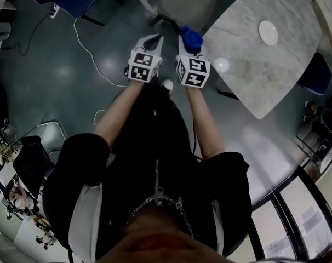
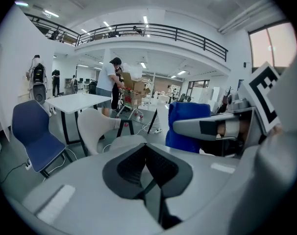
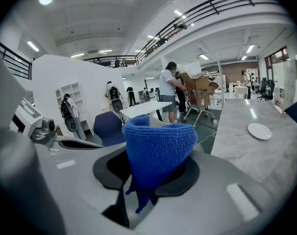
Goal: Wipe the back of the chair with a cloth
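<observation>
A blue cloth (image 3: 158,148) stands bunched between the jaws of my right gripper (image 3: 154,161), which is shut on it. In the head view the cloth (image 1: 191,37) shows at the tip of the right gripper (image 1: 190,44). My left gripper (image 1: 150,44) is held beside it, shut with nothing in it; its dark pads (image 2: 134,166) meet. A pale chair (image 1: 185,1) stands just ahead of both grippers. In the left gripper view its curved back (image 2: 95,126) is left of centre, and the cloth (image 2: 187,124) and right gripper (image 2: 212,128) are at right.
A marble table (image 1: 264,59) with a white plate (image 1: 268,32) lies to the right. A blue chair (image 2: 33,131) and a white table (image 2: 77,100) stand at left. Cables (image 1: 89,48) run over the floor. People with a cart (image 2: 131,99) are further off.
</observation>
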The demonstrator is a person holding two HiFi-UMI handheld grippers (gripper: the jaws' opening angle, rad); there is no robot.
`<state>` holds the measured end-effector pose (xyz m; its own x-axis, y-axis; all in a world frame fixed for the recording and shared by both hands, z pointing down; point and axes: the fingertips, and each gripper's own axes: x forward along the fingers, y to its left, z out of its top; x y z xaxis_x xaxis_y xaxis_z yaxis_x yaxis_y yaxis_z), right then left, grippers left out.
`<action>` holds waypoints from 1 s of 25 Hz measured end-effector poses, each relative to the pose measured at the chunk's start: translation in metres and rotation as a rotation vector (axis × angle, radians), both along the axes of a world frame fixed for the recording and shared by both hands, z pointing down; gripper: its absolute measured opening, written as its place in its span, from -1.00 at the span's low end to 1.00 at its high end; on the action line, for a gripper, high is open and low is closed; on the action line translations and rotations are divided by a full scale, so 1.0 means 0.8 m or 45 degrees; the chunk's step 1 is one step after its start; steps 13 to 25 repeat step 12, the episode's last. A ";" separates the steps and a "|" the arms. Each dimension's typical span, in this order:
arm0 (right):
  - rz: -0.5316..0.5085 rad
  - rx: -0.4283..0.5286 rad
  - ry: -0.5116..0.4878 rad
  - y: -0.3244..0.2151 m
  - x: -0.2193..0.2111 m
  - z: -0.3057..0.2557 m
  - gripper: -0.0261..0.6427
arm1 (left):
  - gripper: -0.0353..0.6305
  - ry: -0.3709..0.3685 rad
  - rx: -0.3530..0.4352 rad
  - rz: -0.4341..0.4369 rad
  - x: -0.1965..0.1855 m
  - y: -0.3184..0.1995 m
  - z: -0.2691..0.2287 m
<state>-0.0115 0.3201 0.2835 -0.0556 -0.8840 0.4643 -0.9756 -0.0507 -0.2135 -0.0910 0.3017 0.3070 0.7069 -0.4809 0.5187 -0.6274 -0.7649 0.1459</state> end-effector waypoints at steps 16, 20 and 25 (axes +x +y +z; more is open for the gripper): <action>-0.042 0.012 0.020 0.020 -0.011 -0.022 -0.56 | -0.88 0.015 0.020 -0.008 -0.003 0.019 -0.017; -0.042 0.012 0.020 0.020 -0.011 -0.022 -0.56 | -0.88 0.015 0.020 -0.008 -0.003 0.019 -0.017; -0.042 0.012 0.020 0.020 -0.011 -0.022 -0.56 | -0.88 0.015 0.020 -0.008 -0.003 0.019 -0.017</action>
